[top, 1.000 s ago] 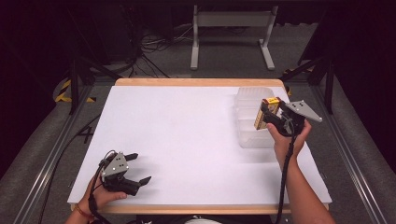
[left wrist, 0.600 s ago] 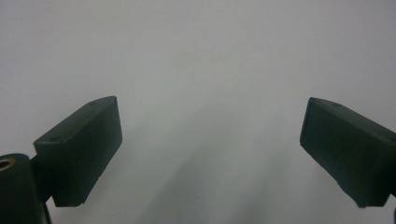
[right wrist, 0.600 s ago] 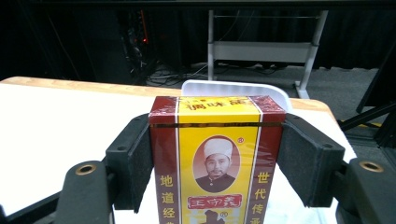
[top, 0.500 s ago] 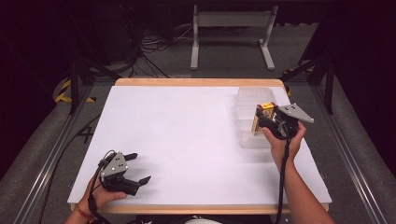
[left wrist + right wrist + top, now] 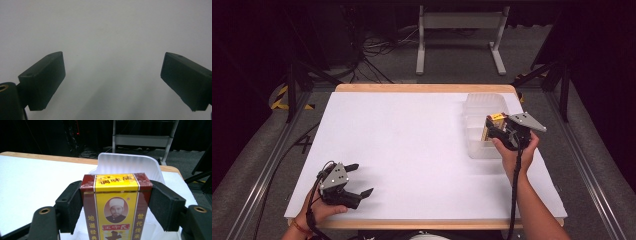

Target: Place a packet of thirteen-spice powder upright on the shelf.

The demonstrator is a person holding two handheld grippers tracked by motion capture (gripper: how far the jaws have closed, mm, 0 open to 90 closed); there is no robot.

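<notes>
high view: right gripper [image 5: 490, 131] pinches the yellow-and-red box [image 5: 493, 126] over the clear plastic bin [image 5: 479, 102]; its jaws have just been easing apart. judged: release pending. left gripper [image 5: 359, 179] rests spread, empty, on the table [image 5: 412, 140].

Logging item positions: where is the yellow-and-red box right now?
The box sits between the right gripper pads, over the clear plastic bin at the table's right side.

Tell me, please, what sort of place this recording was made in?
Probably a lab or studio set up for recording: a white table ringed by black curtains, loose cables and a metal stand on the grey floor.
</notes>
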